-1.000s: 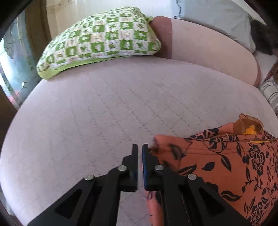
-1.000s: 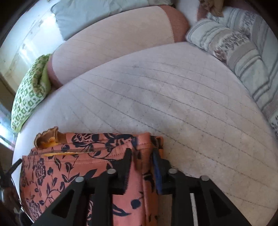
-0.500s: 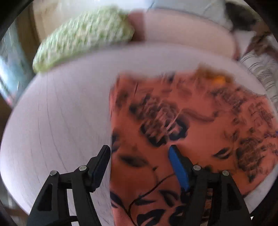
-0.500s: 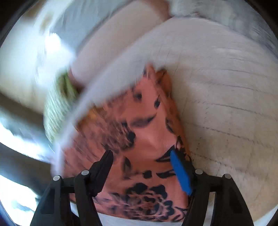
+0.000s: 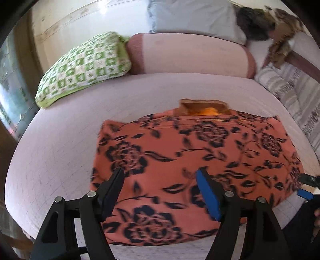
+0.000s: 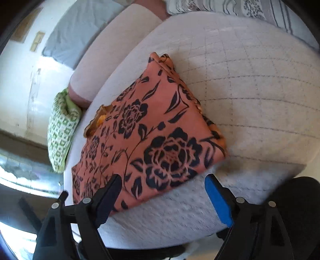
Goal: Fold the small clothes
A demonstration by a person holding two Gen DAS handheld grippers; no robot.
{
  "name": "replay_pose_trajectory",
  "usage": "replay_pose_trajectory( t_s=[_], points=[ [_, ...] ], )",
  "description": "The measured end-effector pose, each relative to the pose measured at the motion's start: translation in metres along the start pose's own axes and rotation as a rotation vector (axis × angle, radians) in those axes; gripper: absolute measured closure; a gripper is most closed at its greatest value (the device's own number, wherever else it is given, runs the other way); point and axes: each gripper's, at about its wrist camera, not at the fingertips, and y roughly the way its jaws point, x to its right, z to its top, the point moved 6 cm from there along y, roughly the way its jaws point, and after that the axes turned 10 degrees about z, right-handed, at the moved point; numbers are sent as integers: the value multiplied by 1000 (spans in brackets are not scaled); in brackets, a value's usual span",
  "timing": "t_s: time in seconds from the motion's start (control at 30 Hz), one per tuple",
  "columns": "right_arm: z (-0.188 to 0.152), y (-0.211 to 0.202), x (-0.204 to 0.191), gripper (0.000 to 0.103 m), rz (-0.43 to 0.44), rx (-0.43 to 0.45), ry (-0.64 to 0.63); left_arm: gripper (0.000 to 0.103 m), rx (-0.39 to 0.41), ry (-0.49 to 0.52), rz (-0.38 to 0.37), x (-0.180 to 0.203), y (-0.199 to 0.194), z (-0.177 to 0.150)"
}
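Note:
An orange garment with a black flower print lies folded flat on the pink quilted bed, near its front edge. A yellow inner layer peeks out at its far edge. My left gripper is open and empty, held above the garment's near left part. My right gripper is open and empty, held over the garment's near edge and the bed's front edge. The right gripper's tip also shows at the right edge of the left wrist view.
A green checked pillow and a pink bolster lie at the back of the bed. Striped cushions line the right side. A grey pillow leans on the wall. The bed's front edge drops off just below the grippers.
Both grippers were shut on the garment's corners one second ago. They have let go, opened wide and pulled back, and the garment now lies flat on the bed.

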Motion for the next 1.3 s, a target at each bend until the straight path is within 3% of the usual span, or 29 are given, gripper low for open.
replay_pose_trajectory(
  t_s=[0.2, 0.3, 0.4, 0.67, 0.8, 0.87, 0.9, 0.93, 0.97, 1.07, 1.13, 1.3],
  points=[
    [14, 16, 1, 14, 8, 36, 82, 25, 24, 26, -20, 19, -10, 8],
    [24, 11, 2, 14, 48, 106, 140, 25, 18, 38, -23, 26, -7, 10],
    [37, 7, -4, 15, 72, 158, 119, 25, 17, 41, -23, 30, -2, 12],
    [41, 17, -3, 30, 37, 143, 68, 25, -53, 45, -21, 41, 26, 7],
    [39, 20, 4, 29, -15, 104, 32, 23, -69, 45, -28, 48, 41, -2],
    [41, 22, -1, 30, -35, 115, -8, 22, -139, 88, -33, 58, 65, -21],
    [42, 23, -4, 34, -40, 110, -33, 21, -93, 86, -28, 58, 65, -22],
    [43, 25, -7, 70, -41, 103, -55, 21, -71, 91, -27, 58, 63, -20],
    [44, 27, -10, 85, -44, 80, -63, 22, -86, 86, -34, 57, 62, -19],
    [49, 18, -46, 87, -65, 101, -179, 22, -115, 23, -96, 45, 59, -14],
    [50, 11, -81, 88, -54, 124, -269, 22, -104, -35, -96, 27, 52, -12],
    [19, 6, -211, 88, 38, 138, -567, 22, -10, -243, -71, -48, 18, -12]
  ],
)
